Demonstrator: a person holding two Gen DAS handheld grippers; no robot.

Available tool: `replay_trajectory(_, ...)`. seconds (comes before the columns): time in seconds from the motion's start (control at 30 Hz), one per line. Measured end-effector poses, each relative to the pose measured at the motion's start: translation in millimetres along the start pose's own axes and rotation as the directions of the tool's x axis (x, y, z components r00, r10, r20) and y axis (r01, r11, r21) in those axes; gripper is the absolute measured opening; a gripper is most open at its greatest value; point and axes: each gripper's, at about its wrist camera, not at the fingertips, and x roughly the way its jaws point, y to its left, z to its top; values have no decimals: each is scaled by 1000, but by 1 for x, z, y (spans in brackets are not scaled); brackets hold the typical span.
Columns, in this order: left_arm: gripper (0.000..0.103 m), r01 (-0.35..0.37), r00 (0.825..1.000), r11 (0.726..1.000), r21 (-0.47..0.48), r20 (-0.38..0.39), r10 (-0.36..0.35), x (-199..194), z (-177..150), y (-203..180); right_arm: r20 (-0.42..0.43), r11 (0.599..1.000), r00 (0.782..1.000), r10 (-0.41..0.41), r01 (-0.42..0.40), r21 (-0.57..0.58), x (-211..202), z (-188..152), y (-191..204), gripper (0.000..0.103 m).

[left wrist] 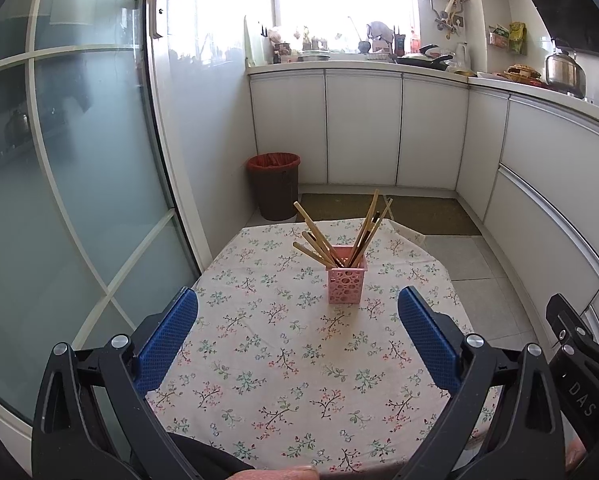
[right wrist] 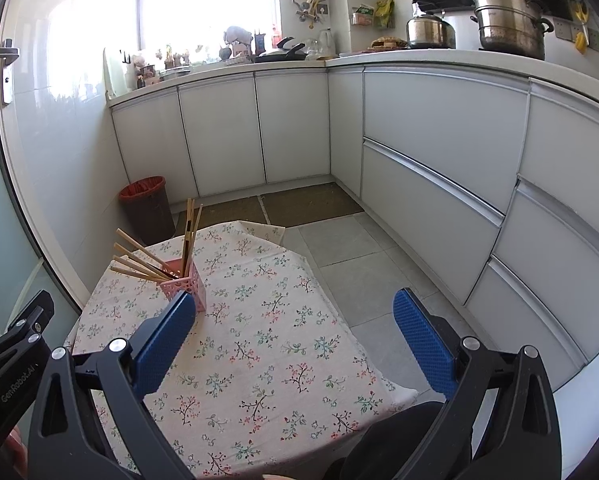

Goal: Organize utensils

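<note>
We see white cabinets (right wrist: 431, 136) lining the kitchen walls, with a frosted glass door (left wrist: 79, 160) at the left. In front of us stands the bench (left wrist: 259, 360), covered with a floral cloth. A brown bin (left wrist: 274, 186) with a red liner sits on the floor beyond its far edge.

Our left gripper (left wrist: 298, 328) hovers above the near part of the bench, its jaws spread wide and holding nothing. Our right gripper (right wrist: 295, 334) hangs over the bench's right side, jaws likewise released and empty.

A pink holder (left wrist: 346, 280) stands upright on the far half of the bench, ahead of the left jaws and centred between them, well apart from both. In the right wrist view the holder (right wrist: 187, 286) sits just behind the left blue finger (right wrist: 163, 348). Wooden chopsticks (left wrist: 319, 240) fan out of it, leaning left and right.
</note>
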Motion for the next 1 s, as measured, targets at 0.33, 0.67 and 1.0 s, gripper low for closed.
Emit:
replay_trajectory(0.33, 96, -7, 1000, 1000, -1, -1, 7, 1, -1, -2, -5, 1000, 1000, 5, -5, -1, 1, 1, -2, 96)
replay_trajectory(0.67, 96, -14, 1000, 1000, 27, 2, 14, 1, -2, -10, -13, 1000, 1000, 10, -10, -3, 1, 0, -3, 96)
replay_trajectory(1.0, 90, -1, 1000, 999, 37, 29, -1, -3, -2, -13, -18, 1000, 1000, 14, -14, 4, 3, 0, -4, 96)
